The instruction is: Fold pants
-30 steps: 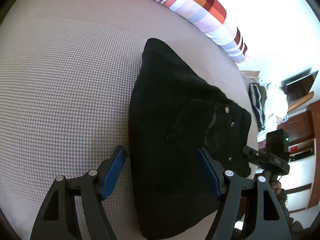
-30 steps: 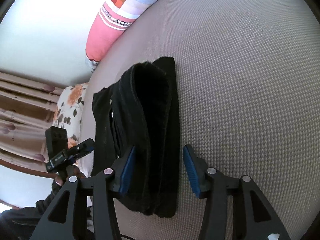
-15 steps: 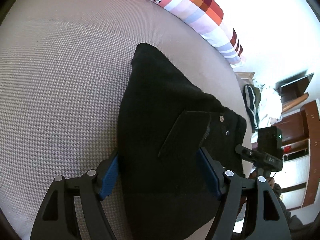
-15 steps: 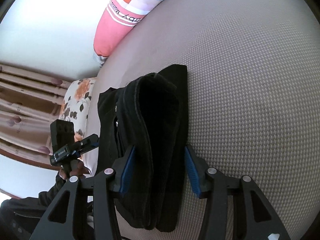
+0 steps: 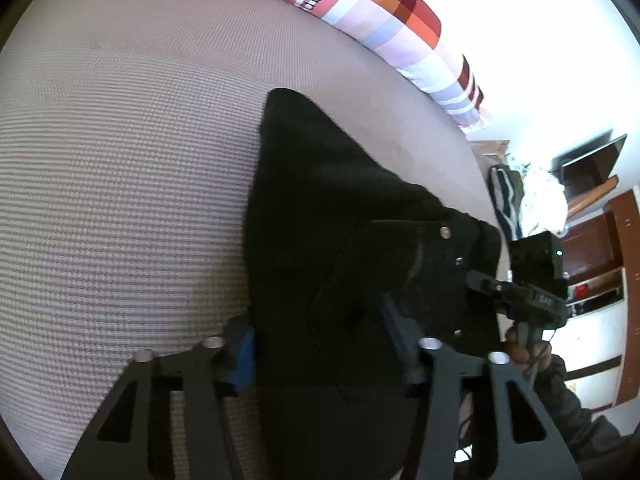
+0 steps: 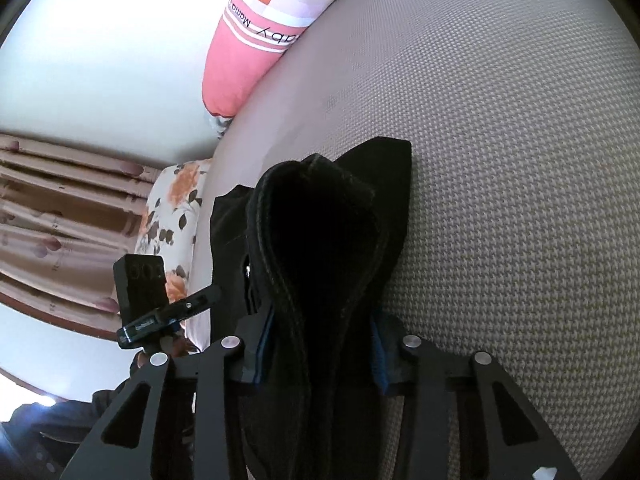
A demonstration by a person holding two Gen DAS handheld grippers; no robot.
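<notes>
Black pants [image 5: 328,216] lie folded into a thick bundle on the beige checked bed cover [image 5: 120,160]. My left gripper [image 5: 320,340] is shut on the near end of the bundle, blue pads pressed against both sides. In the right wrist view the pants [image 6: 320,232] stand as a rolled, layered edge. My right gripper [image 6: 320,356] is shut on that end, its blue pads squeezing the folds. Each view shows the other gripper at the far side of the bundle: the right one in the left wrist view [image 5: 532,280], the left one in the right wrist view [image 6: 152,304].
A pink and checked pillow [image 5: 380,12] lies along the far edge of the bed, also in the right wrist view [image 6: 256,40]. A floral pillow [image 6: 172,216] and curtains [image 6: 60,216] are at the left. Brown shelving [image 5: 592,248] and striped clothes [image 5: 506,200] stand beyond the bed's right edge.
Both grippers have moved forward over the ends of the folded pants and closed on them. The bundle is now pinched and bulges between the fingers.
</notes>
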